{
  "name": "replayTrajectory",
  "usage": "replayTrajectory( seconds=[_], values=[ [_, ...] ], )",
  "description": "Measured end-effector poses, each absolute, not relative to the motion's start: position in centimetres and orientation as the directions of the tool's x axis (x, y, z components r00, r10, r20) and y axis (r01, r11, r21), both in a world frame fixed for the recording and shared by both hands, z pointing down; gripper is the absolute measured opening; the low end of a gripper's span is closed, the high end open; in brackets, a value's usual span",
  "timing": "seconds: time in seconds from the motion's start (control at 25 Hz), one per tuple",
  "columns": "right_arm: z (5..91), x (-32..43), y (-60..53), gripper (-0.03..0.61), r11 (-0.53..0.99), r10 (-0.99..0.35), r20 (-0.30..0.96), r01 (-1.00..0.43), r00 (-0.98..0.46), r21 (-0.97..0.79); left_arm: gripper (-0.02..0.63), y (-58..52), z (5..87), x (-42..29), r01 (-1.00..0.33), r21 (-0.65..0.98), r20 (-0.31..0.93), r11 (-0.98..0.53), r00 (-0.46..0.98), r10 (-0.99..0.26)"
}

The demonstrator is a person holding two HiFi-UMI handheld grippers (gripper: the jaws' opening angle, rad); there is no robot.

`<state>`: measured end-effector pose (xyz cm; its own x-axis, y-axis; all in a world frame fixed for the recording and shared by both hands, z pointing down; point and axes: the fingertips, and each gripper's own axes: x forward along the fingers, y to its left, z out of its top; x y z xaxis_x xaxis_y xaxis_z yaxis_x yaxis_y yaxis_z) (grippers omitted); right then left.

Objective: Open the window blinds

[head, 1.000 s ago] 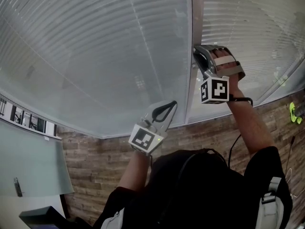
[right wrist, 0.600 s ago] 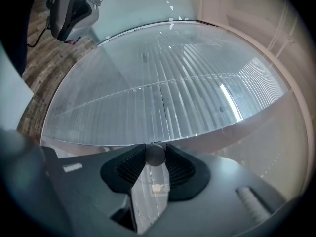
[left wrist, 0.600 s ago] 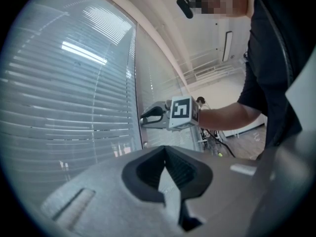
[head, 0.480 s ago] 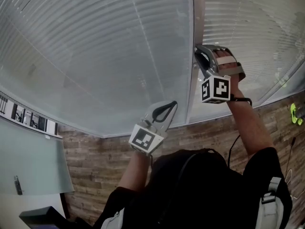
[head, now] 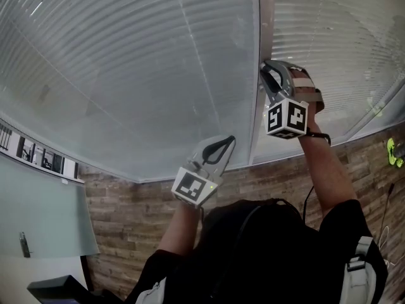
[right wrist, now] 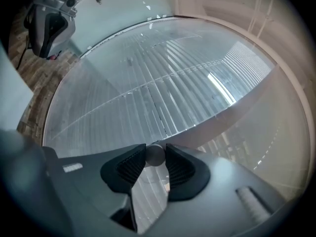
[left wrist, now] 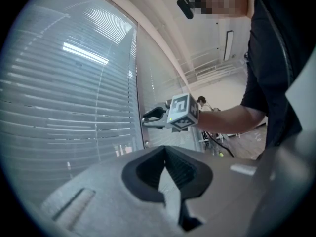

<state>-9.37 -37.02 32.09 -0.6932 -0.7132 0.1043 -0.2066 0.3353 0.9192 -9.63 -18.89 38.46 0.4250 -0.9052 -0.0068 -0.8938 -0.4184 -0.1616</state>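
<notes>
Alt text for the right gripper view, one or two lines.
The right gripper has its jaws shut on a small round grey knob by the window frame. Slatted window blinds fill the glass behind, and the left gripper shows at upper left.

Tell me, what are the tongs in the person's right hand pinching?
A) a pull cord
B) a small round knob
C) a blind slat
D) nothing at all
B: the right gripper view shows the right tongs closed on a small round knob, pressing both its sides.
</notes>
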Motion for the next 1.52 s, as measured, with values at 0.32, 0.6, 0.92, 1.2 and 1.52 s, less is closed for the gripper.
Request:
replayTrajectory(
  seconds=[0.32, 0.6, 0.92, 1.2, 1.52],
  values=[
    [31.7, -9.3, -37.2, 0.129, 0.444, -0.709, 0.092, -0.341, -0.699, 0.829, 0.005, -18.7, 38.9, -10.1, -0.893, -0.175, -0.012, -0.415, 0.423, -0.906],
    [31.1, -9.0, -37.5, 0.13, 0.576, -0.7, 0.07, -0.503, -0.71, 0.644, 0.005, -18.6, 38.9, -9.9, -0.893, -0.158, -0.006, -0.42, 0.427, -0.904],
    [30.8, -8.7, -37.8, 0.13, 0.619, -0.704, 0.036, -0.589, -0.709, 0.519, 0.005, -18.5, 38.7, -9.7, -0.89, -0.158, 0.008, -0.428, 0.433, -0.902],
    [31.1, -8.5, -38.2, 0.13, 0.687, -0.692, -0.003, -0.661, -0.722, 0.303, 0.005, -18.9, 39.2, -10.0, -0.891, -0.169, -0.023, -0.422, 0.431, -0.902],
    [31.4, -7.9, -38.9, 0.132, 0.717, -0.691, -0.037, -0.691, -0.722, 0.089, 0.005, -19.1, 39.2, -9.7, -0.889, -0.154, -0.002, -0.432, 0.437, -0.899]
  ],
)
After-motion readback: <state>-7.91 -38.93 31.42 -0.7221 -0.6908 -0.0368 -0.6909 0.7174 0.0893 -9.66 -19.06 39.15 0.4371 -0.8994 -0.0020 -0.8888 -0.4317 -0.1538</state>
